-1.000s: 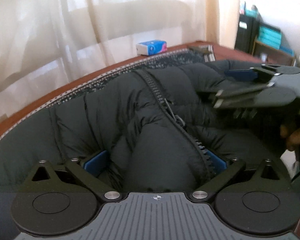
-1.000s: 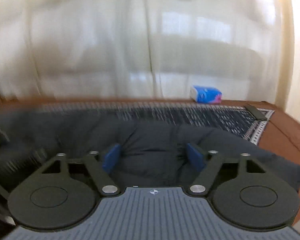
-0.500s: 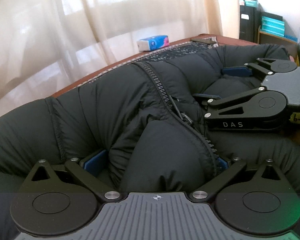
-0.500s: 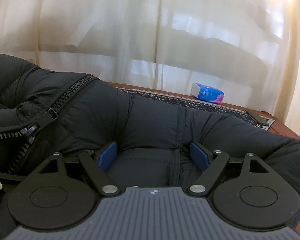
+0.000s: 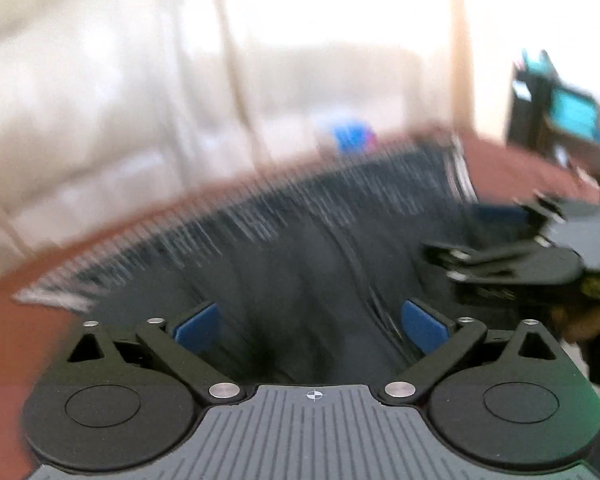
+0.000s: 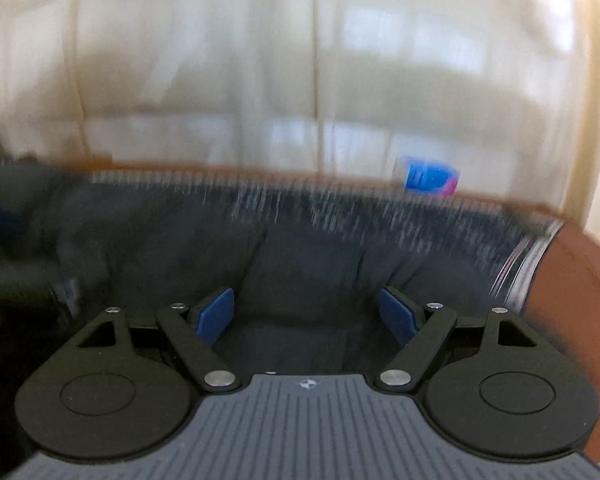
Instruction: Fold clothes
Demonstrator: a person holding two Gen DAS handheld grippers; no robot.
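A black puffer jacket [image 5: 300,280] lies on a patterned mat [image 5: 220,224]; both views are motion-blurred. My left gripper [image 5: 310,324] is low over the jacket, its blue pads [image 5: 196,328] wide apart with padded fabric and the zipper line between them. My right gripper [image 6: 306,314] is likewise open over another part of the jacket [image 6: 308,272], with fabric between its pads [image 6: 216,316]. In the left wrist view the right gripper [image 5: 460,232] shows at the right, held by a hand [image 5: 580,320].
The mat [image 6: 380,208] covers a reddish-brown table [image 5: 20,320] whose edge [image 6: 572,272] curves round at the right. A blue tissue pack [image 6: 430,180] sits at the far side below pale curtains. Dark shelves [image 5: 560,108] stand beyond the table's right end.
Half a second ago the jacket bulged high and hid most of the mat. Now it sits lower and flatter, the mat shows again, and both views blur from fast motion.
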